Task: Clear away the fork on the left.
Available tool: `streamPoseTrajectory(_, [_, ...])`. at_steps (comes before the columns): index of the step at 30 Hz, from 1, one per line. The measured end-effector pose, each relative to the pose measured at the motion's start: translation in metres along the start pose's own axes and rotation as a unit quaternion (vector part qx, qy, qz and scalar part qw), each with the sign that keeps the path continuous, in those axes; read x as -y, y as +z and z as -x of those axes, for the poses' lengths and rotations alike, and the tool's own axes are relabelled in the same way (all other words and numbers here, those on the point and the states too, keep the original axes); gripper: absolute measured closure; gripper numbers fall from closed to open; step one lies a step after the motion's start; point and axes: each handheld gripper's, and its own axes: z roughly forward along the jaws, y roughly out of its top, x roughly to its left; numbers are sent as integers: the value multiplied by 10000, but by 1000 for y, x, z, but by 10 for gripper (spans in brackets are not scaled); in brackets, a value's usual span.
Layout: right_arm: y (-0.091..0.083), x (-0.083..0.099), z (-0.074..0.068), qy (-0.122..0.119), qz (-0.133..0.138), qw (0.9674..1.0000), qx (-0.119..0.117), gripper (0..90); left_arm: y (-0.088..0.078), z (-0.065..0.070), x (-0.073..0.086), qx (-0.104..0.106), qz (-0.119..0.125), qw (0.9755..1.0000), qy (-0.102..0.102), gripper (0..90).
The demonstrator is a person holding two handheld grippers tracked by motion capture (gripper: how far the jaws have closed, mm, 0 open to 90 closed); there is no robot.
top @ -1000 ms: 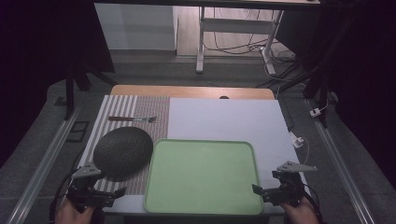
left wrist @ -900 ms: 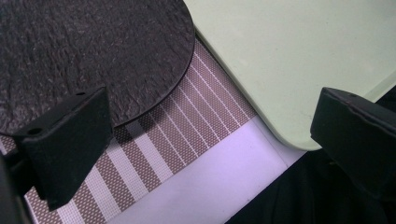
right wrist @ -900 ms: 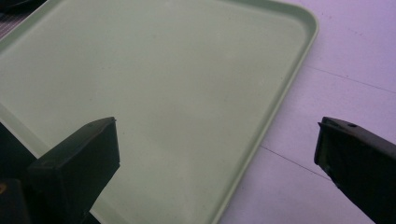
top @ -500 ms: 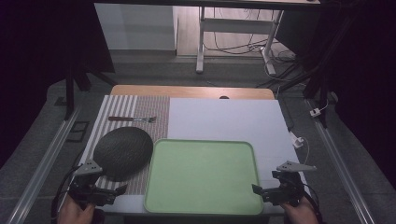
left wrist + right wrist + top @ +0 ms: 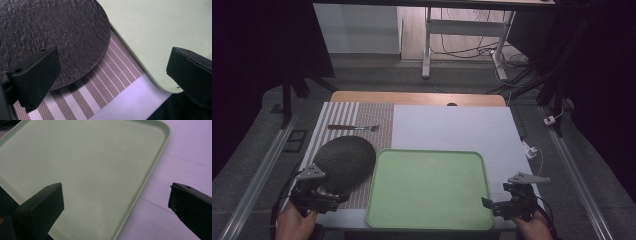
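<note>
A pale green tray (image 5: 430, 189) lies empty at the front middle of the table. To its left a dark round textured plate (image 5: 346, 159) rests on a striped placemat (image 5: 343, 120). A fork (image 5: 353, 128) lies farther back on the mat. My left gripper (image 5: 332, 196) is open at the plate's near edge, jaws wide over plate (image 5: 50, 32), mat (image 5: 110, 77) and tray corner (image 5: 160, 45). My right gripper (image 5: 490, 204) is open at the tray's front right corner, jaws straddling the tray rim (image 5: 147, 182).
A white board (image 5: 452, 127) covers the tabletop right of the mat. A wooden table edge (image 5: 417, 97) shows at the back. A white plug and cable (image 5: 532, 151) lie at the right edge. Table legs and cables stand beyond.
The left gripper has edged slightly forward and inward toward the plate. The right gripper has hardly moved.
</note>
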Motion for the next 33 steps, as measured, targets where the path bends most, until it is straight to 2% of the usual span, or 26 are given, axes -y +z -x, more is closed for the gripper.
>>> streamPoseTrajectory(2, [0,0,0,-4,-1,10000,-1,1,3,-3,-2,24,-13,10000,-53,0])
streamPoseTrajectory(9, [0,0,0,5,-13,10000,-12,1,12,-8,-8,-16,-101,9999,58,0])
streamPoseTrajectory(17, [0,0,0,15,-14,10000,-23,1,23,-16,-18,40,-170,9998,-41,0])
streamPoseTrajectory(33, [0,0,0,15,-16,10000,-19,1,46,-32,-45,-159,-270,9995,-29,0])
